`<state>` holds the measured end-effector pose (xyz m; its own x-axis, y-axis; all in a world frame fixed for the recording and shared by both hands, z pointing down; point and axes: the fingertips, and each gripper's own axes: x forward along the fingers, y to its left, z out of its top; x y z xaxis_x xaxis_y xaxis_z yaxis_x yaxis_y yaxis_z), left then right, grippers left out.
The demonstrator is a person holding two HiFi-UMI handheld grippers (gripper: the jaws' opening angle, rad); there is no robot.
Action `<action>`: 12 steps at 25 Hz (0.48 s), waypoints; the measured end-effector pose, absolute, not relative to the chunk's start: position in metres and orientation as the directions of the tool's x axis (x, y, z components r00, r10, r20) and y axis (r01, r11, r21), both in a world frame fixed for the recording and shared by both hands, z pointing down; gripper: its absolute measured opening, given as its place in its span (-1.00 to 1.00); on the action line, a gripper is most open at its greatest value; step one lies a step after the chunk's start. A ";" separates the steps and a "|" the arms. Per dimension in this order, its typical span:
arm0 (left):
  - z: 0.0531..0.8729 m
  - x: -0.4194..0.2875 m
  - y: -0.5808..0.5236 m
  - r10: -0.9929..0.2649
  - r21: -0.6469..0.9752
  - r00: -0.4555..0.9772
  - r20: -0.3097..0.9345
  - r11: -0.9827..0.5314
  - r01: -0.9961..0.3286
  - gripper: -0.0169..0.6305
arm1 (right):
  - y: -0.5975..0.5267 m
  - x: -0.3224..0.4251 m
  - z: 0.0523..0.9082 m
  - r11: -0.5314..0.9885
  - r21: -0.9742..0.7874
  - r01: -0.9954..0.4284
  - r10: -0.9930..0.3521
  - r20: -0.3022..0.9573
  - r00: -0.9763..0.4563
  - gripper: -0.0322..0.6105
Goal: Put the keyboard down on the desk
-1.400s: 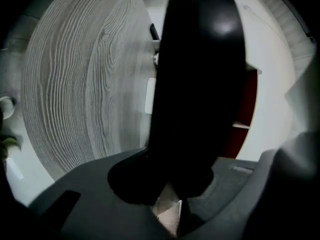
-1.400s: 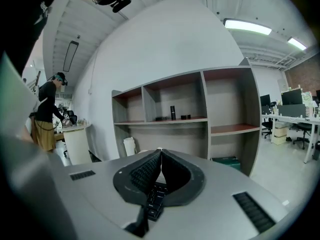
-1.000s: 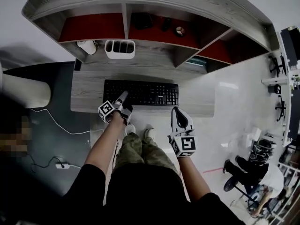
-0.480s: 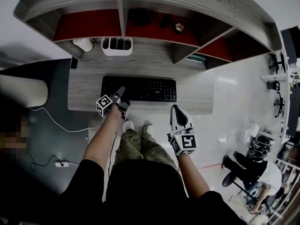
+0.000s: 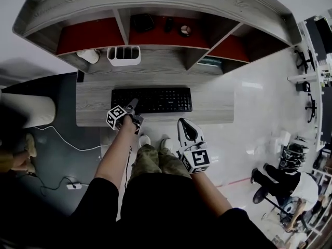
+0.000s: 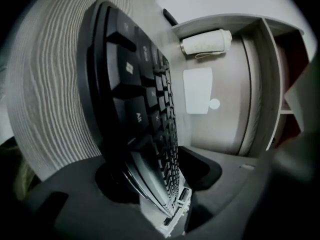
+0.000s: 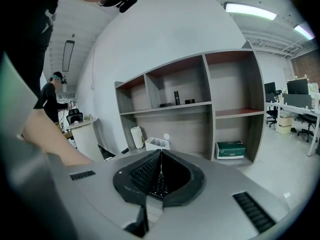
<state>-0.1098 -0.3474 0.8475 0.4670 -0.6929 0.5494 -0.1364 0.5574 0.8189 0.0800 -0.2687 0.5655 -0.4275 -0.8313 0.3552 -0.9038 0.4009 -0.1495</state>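
Observation:
The black keyboard (image 5: 155,99) lies flat on the grey wood-grain desk (image 5: 212,105), close to its front edge. My left gripper (image 5: 132,104) is at the keyboard's front left corner. In the left gripper view the keyboard's edge (image 6: 140,109) runs between the jaws of the left gripper (image 6: 160,174). They have just been opening and stand apart, not pressing on it. My right gripper (image 5: 182,122) hangs in front of the desk above the person's legs. Its jaws are shut with nothing between them, the tips of the right gripper (image 7: 160,156) meeting.
A white pen holder (image 5: 124,55) and a white roll (image 5: 87,55) stand at the desk's back. Shelves above hold small dark objects (image 5: 141,22) and a green box (image 5: 210,62). A cable (image 5: 62,139) lies on the floor at left. Another person (image 5: 282,180) sits at lower right.
The keyboard stays flat on the desk. My left gripper remains at its front left corner and has tipped a little. The right gripper has drifted slightly left, towards the person.

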 end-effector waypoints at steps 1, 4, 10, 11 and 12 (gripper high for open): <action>0.847 -0.108 -0.346 -0.681 0.811 0.470 0.562 0.565 -0.152 -0.19 | -0.267 0.079 0.564 0.405 -0.159 -0.900 -0.830 0.349 -0.435 -0.86; 0.844 -0.104 -0.343 -0.652 0.787 0.472 0.593 0.594 -0.167 -0.05 | -0.263 0.076 0.557 0.423 -0.182 -0.887 -0.823 0.333 -0.461 -0.86; 0.841 -0.098 -0.323 -0.576 0.737 0.487 0.656 0.628 -0.250 0.24 | -0.254 0.075 0.536 0.446 -0.187 -0.875 -0.828 0.286 -0.483 -0.86; 0.841 -0.097 -0.318 -0.566 0.731 0.491 0.662 0.630 -0.260 0.25 | -0.253 0.076 0.533 0.446 -0.192 -0.874 -0.829 0.279 -0.484 -0.86; 0.841 -0.097 -0.313 -0.556 0.728 0.496 0.667 0.628 -0.274 0.27 | -0.250 0.076 0.530 0.447 -0.196 -0.873 -0.830 0.273 -0.486 -0.86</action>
